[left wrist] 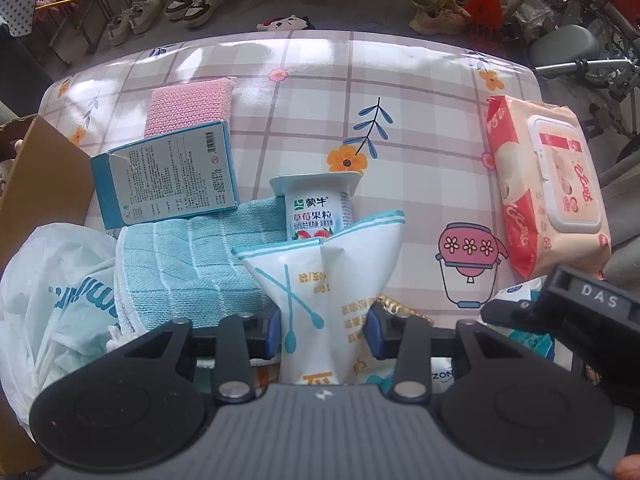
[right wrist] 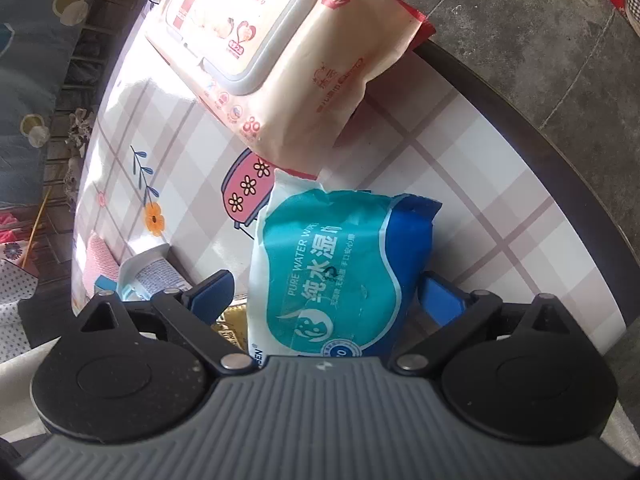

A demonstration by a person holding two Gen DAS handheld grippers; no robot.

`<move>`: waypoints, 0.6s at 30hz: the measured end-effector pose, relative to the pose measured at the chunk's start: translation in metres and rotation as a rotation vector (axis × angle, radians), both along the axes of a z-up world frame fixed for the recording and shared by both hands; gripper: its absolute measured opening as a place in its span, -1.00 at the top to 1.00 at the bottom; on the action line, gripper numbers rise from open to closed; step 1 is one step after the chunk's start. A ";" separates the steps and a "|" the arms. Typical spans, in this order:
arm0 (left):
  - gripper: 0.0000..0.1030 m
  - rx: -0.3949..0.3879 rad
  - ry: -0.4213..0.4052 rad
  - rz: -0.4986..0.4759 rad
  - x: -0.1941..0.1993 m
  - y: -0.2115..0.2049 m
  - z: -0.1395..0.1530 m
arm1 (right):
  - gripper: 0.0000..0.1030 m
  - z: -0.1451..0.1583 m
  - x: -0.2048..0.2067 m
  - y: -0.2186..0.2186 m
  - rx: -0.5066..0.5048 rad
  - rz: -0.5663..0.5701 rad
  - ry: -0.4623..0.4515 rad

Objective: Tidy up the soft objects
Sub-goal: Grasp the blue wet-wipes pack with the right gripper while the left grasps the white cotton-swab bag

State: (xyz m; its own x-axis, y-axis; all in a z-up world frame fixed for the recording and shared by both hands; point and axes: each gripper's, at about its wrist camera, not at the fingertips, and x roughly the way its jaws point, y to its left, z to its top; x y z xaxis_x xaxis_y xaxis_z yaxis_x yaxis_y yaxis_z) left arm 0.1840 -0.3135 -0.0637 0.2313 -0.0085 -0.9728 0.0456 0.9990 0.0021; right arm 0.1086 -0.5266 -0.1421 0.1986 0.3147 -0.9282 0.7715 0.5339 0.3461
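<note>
I have the left gripper (left wrist: 324, 330) clamped on the cotton swab bag (left wrist: 320, 280), right gripper (right wrist: 324, 296) spread wide around the wet wipes pack (right wrist: 328, 272) (not gripping), next: squeeze gently, lift.

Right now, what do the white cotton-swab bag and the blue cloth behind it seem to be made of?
White cotton-swab bag: probably thin plastic film, slightly glossy; it creases and pinches in between the left gripper's fingers.
Blue cloth: likely microfibre or terry, matte; its surface shows a woven ribbed grid and a stitched white edge.
</note>
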 end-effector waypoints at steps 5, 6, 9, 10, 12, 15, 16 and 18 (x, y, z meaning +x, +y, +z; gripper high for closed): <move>0.23 -0.005 -0.003 -0.018 -0.002 0.000 0.003 | -0.53 -0.006 0.000 0.001 -0.014 0.065 -0.010; 0.23 -0.008 -0.006 -0.024 -0.003 -0.001 0.004 | -0.50 -0.006 0.001 0.000 -0.011 0.100 -0.021; 0.23 -0.001 -0.009 -0.049 -0.005 -0.003 0.005 | -0.47 -0.007 0.006 -0.006 0.010 0.228 -0.043; 0.23 0.001 -0.007 -0.055 -0.006 -0.004 0.005 | -0.47 -0.007 0.010 -0.008 0.018 0.286 -0.045; 0.23 0.000 -0.005 -0.060 -0.007 -0.005 0.005 | -0.46 -0.005 0.016 -0.012 0.015 0.405 -0.045; 0.23 0.007 -0.002 -0.062 -0.007 -0.006 0.003 | -0.49 -0.001 0.022 -0.019 -0.004 0.526 -0.049; 0.23 0.009 0.000 -0.062 -0.007 -0.006 0.002 | -0.52 0.000 0.022 -0.022 -0.013 0.534 -0.049; 0.23 0.010 0.001 -0.061 -0.007 -0.006 0.002 | -0.56 -0.001 0.020 -0.026 -0.021 0.524 -0.046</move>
State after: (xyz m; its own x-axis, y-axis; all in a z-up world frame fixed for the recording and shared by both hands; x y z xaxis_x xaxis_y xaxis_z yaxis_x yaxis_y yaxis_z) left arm 0.1767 -0.3192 -0.0622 0.2292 -0.0127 -0.9733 0.1063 0.9943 0.0120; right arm 0.1288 -0.5523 -0.1430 0.0601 0.3639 -0.9295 0.3837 0.8512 0.3581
